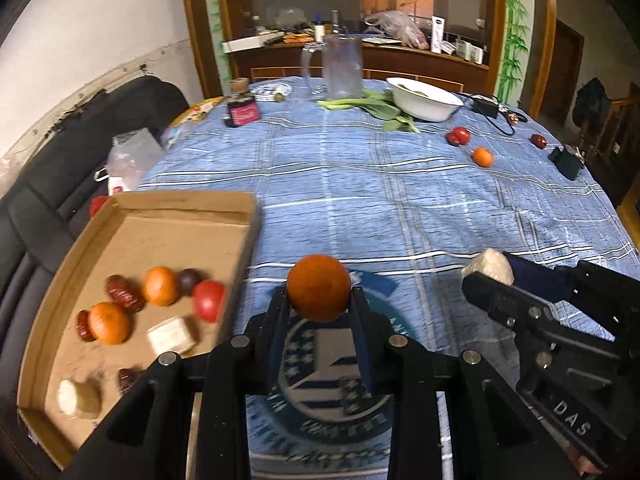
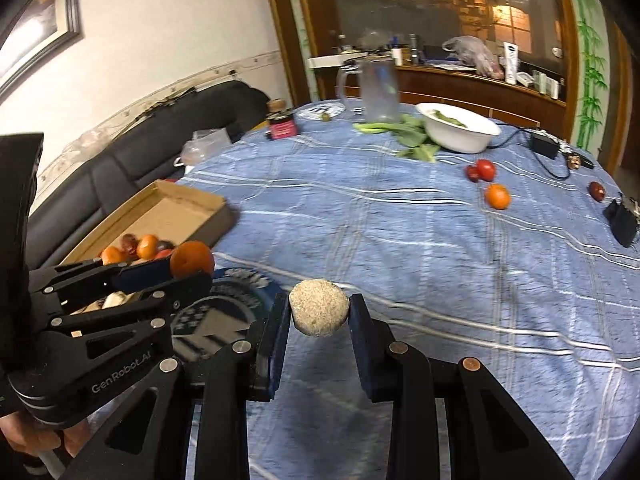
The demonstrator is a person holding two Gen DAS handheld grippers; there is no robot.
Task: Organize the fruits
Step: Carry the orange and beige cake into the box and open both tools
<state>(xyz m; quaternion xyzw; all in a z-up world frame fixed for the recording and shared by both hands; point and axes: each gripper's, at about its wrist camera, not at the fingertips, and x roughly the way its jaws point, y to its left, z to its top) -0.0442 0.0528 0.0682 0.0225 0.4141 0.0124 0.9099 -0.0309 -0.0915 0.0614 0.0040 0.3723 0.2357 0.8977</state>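
My left gripper point(image 1: 319, 294) is shut on an orange point(image 1: 319, 285), held above the blue cloth just right of the cardboard box point(image 1: 160, 208). The box holds two oranges, a red tomato, several dark red dates and pale cakes. My right gripper point(image 2: 319, 306) is shut on a pale, grainy round cake point(image 2: 319, 309). It hangs beside the left gripper point(image 2: 188, 270) on that gripper's right. Far right on the cloth lie a tomato point(image 1: 458, 135), an orange point(image 1: 483, 156) and a date point(image 1: 538, 141).
At the far edge of the table stand a glass pitcher point(image 1: 342, 66), a white bowl point(image 1: 424, 100) with leafy greens point(image 1: 376, 106) beside it, and a pink-labelled jar point(image 1: 242, 110). A black adapter point(image 1: 486, 106) and a black clip point(image 1: 566, 162) lie right. A black sofa point(image 1: 60, 184) runs along the left.
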